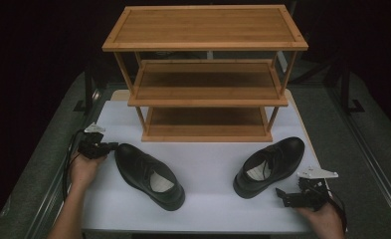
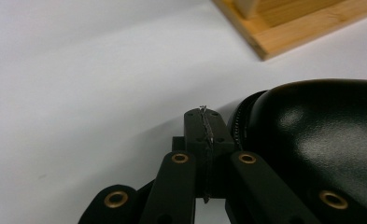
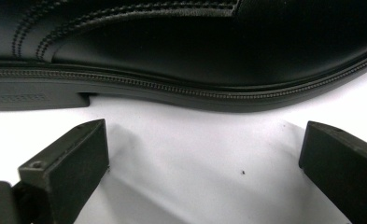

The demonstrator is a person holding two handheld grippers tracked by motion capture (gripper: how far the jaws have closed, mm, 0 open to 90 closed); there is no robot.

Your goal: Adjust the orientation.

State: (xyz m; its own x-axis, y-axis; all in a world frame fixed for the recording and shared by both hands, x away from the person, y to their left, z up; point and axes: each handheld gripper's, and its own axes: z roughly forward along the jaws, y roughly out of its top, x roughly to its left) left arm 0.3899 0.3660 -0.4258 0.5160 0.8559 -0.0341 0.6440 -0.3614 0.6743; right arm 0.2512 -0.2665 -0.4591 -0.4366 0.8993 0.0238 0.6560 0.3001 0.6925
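Black leather: two dress shoes lie on the white table top (image 1: 208,164), toes toward the rack.
Right gripper (image 1: 285,196): near edge, jaws spread wide and empty, just beside the right shoe (image 1: 270,165), facing its sole and heel side.
Left gripper (image 1: 110,146): jaws pressed flat together with nothing between them, tip at the toe of the left shoe (image 1: 148,174); whether it touches, I cannot tell.
Rack: bamboo shoe rack (image 1: 205,74) stands beyond both shoes, three shelves bare.
Risk, left: a closed tip can only push; the glossy toe could skid or swing the shoe crooked.
Risk, right: closing on the low sole edge could make the smooth leather slip out or the shoe tip on lifting.
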